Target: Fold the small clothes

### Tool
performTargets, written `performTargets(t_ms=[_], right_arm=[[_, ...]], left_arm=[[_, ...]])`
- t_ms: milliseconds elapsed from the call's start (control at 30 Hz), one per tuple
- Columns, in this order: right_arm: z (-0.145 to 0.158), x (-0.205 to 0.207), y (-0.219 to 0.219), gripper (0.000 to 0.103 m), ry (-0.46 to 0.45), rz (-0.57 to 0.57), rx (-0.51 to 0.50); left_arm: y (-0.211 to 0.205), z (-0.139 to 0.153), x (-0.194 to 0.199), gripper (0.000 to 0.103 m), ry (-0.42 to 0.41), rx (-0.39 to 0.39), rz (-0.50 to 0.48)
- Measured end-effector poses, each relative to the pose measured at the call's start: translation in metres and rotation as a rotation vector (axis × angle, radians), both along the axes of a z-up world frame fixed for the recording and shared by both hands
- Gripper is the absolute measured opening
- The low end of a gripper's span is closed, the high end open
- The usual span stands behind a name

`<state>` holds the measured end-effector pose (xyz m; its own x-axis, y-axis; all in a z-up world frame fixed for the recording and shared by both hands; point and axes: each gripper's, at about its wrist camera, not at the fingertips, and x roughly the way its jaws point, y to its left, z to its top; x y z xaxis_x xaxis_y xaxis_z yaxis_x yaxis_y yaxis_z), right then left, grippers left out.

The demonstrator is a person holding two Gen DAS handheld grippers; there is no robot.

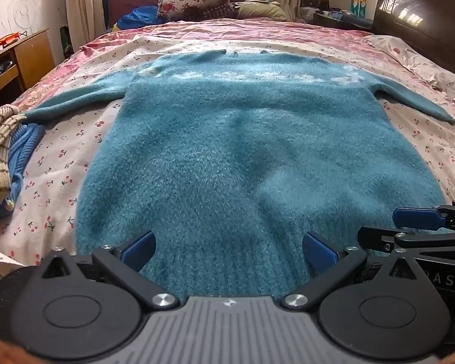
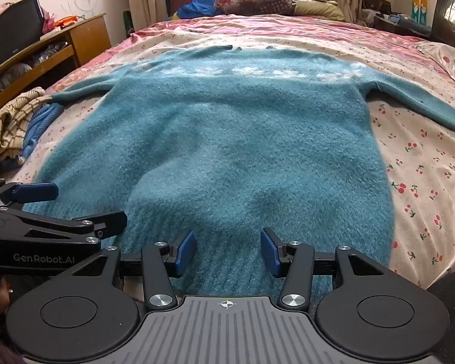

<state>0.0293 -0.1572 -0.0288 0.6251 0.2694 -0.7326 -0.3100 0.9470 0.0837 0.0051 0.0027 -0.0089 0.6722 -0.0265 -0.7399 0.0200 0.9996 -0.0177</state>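
Item: teal sweater [image 1: 242, 151], fuzzy knit, laid flat and spread out on the bed [image 1: 424, 139], over a cherry-print sheet
Orientation: long axis runs straight away from both cameras; ribbed hem nearest, neckline at the far end, a pale patterned band across the chest
Sleeves: left sleeve [image 1: 85, 100] and right sleeve [image 2: 424, 103] both stretched outward, neither folded in yet
Left gripper [image 1: 229, 250]: fingers spread wide, nothing between them, poised just over the hem toward the left-of-centre part
Right gripper [image 2: 227, 251]: fingers parted more narrowly, likewise empty, over the hem just beside the left one; each tool shows at the edge of the other's view
Relation that matters: hem lies directly ahead of and below both pairs of fingers, each sleeve off to its own side, well apart from the hem
Judgement: folding not begun
Other: heap of striped and blue clothes [image 1: 6, 151] at the bed's left edge
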Motion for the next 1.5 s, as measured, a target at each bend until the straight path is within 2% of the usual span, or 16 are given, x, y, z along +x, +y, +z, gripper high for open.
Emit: performTargets(t_ms=[1500], right_arm=[[-0.0014,-0.0034,-0.0004,0.048,-0.006,-0.001,-0.016]], left_arm=[[-0.0014,-0.0049,0.0011,0.103,0.014,0.007,-0.002]])
